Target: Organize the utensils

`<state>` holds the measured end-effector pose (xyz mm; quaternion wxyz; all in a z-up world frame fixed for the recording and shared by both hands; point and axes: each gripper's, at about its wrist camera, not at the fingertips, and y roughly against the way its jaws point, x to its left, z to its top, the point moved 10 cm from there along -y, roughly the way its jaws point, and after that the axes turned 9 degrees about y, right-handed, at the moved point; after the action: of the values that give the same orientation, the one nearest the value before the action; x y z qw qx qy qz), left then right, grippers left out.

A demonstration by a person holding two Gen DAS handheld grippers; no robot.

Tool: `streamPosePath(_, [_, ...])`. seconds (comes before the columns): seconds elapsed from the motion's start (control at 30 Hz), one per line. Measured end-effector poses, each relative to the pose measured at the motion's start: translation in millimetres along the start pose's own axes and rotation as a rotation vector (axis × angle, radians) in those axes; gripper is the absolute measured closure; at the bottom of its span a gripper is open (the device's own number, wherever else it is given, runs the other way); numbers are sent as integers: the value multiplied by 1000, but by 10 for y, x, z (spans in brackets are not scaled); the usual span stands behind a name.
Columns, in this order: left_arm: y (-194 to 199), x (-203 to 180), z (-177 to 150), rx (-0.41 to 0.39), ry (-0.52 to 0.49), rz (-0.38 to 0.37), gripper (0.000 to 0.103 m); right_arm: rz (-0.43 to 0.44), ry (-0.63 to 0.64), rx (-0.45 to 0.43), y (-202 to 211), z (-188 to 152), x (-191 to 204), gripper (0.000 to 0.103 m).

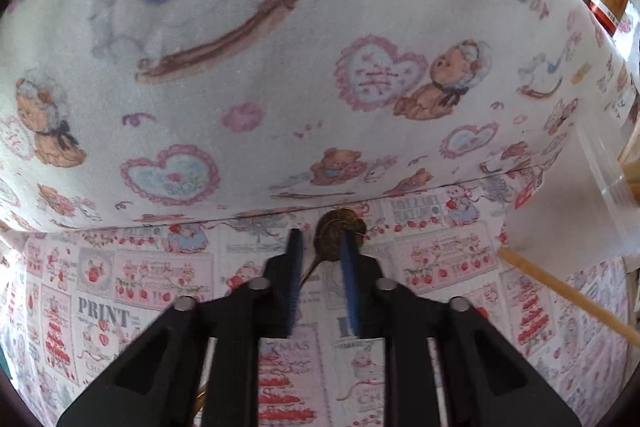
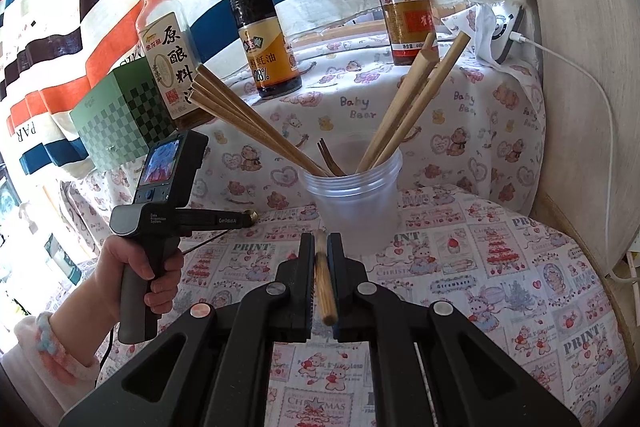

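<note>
My right tongs (image 2: 321, 241) are clamped on a short light-brown wooden stick (image 2: 325, 281), most likely a chopstick. It points toward the clear plastic cup (image 2: 356, 203), and its tip is just in front of the cup's near wall.

The cup is my landmark. It stands on the table (image 2: 500, 267) with the pink picture cloth. Dark brown chopsticks (image 2: 256, 119) lean out of the cup to its left, pale wooden chopsticks (image 2: 416, 99) lean out to its right, and a small brown fork (image 2: 328, 155) stands in the middle.

My left tongs (image 1: 320, 247) are partly apart around a gold metal spoon (image 1: 338, 231). The thin handle runs between the blue pads, but I cannot tell if they are pinching it. In the right view the left tongs sit to the left of the cup, low over the table.

What could go wrong? The cup looks light and is already full of tall sticks. If I poke its wall with my stick, the cup may tip and spill everything. I think I must lift first, then come down from above.

My stick could also hit the leaning chopsticks on the way in and knock them out.

The spoon may slip away, because the left hold looks loose.

Three bottles (image 2: 260, 27) stand behind the cup, so a big swing could bump them.
</note>
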<state>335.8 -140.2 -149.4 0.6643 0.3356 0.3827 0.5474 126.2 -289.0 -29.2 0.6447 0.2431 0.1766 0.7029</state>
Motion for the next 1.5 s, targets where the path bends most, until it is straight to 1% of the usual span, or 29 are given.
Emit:
streamPosePath(0.07, [-9, -27, 35, -1, -1, 18, 97, -8, -1, -3, 6, 6, -14, 96])
streamPosePath(0.13, [-17, -89, 54, -6, -8, 16, 103, -6, -10, -5, 11, 15, -33, 96])
streamPosePath(0.2, [13, -142, 65, -6, 8, 5, 103, -1, -20, -6, 18, 21, -56, 96])
streamPosePath(0.3, [231, -115, -16, -50, 23, -10, 103, 3, -28, -6, 22, 26, -66, 96])
streamPosePath(0.37, [342, -83, -17, -72, 20, 5, 103, 5, -24, -6, 29, 29, -51, 96])
streamPosePath(0.43, [467, -29, -26, -105, -14, 43, 103, 3, -19, -8, 36, 31, -37, 96])
streamPosePath(0.47, [511, -13, -17, -120, -25, 44, 103, 4, -21, -9, 38, 32, -33, 96])
streamPosePath(0.5, [536, -21, -17, -125, -24, 24, 103, 7, -22, -9, 39, 32, -32, 96])
streamPosePath(0.53, [547, -29, -20, -116, -15, -8, 96, 7, -23, -9, 39, 31, -32, 96])
streamPosePath(0.57, [526, -48, -38, -86, -4, -40, 87, 5, -24, -9, 39, 29, -35, 96])
streamPosePath(0.6, [492, 16, -5, -60, 4, -60, 67, 3, -26, -9, 37, 27, -42, 96])
streamPosePath(0.63, [469, 18, 7, -63, 11, -52, 60, 2, -29, -7, 32, 25, -49, 96])
streamPosePath(0.7, [413, -5, 20, -71, 3, -23, 60, 4, -33, -2, 25, 22, -57, 96])
streamPosePath(0.77, [358, -114, -20, -54, -11, -35, 60, 4, -34, -3, 26, 26, -63, 96])
streamPosePath(0.9, [180, -283, 42, -38, -21, 1, 60, 6, -36, -1, 24, 28, -67, 96])
streamPosePath(0.97, [69, -331, 93, -16, -24, 4, 60, 5, -36, -2, 22, 29, -69, 96])
streamPosePath(1.0, [77, -348, 105, -35, -36, 19, 60, 5, -37, -1, 20, 28, -71, 96])
streamPosePath(1.07, [42, -328, 146, -48, -63, 48, 59, 5, -37, -1, 24, 30, -67, 96])
streamPosePath(1.1, [38, -388, 99, -43, -56, 41, 67, 5, -37, -1, 29, 33, -68, 96])
streamPosePath(1.13, [48, -402, 104, -38, -45, 26, 78, 5, -36, -2, 26, 31, -66, 96])
streamPosePath(1.23, [58, -432, 112, -26, -30, 10, 78, 6, -37, -2, 26, 34, -63, 96])
streamPosePath(1.33, [348, -216, 156, -73, -36, 6, 78, 6, -39, -3, 32, 40, -58, 96])
streamPosePath(1.37, [457, -116, 60, -99, -43, 2, 78, 6, -39, -5, 37, 43, -57, 96])
streamPosePath(1.5, [969, -108, 40, -188, -68, -26, 78, 15, -36, -20, 87, 71, -33, 96])
